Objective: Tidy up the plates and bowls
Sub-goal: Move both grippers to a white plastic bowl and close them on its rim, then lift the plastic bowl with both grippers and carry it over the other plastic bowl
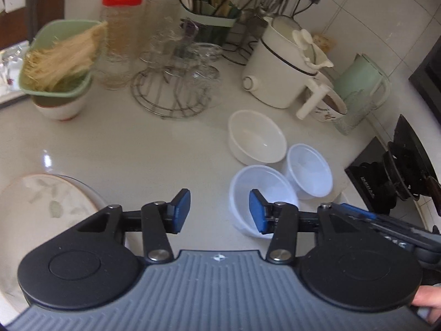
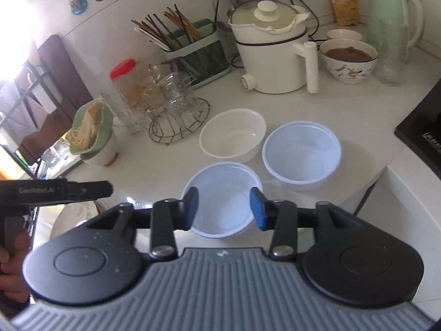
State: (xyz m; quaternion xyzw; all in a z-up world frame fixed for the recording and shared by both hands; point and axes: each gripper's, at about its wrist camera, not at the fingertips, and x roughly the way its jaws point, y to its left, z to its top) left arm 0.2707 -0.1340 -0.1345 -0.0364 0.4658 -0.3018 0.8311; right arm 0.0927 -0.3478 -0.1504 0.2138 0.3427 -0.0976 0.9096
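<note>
Three empty bowls stand close together on the white counter: a cream bowl, a far plastic bowl and a near plastic bowl. A patterned plate lies at the left, partly hidden by the gripper body. My left gripper is open and empty over bare counter, left of the near plastic bowl. My right gripper is open, its fingers hovering over the near plastic bowl's rim on either side.
At the back stand a wire glass rack, a red-lidded jar, a green basket of noodles on a bowl, a chopstick holder, a white electric pot, a bowl of brown food and a green kettle. The stove is right.
</note>
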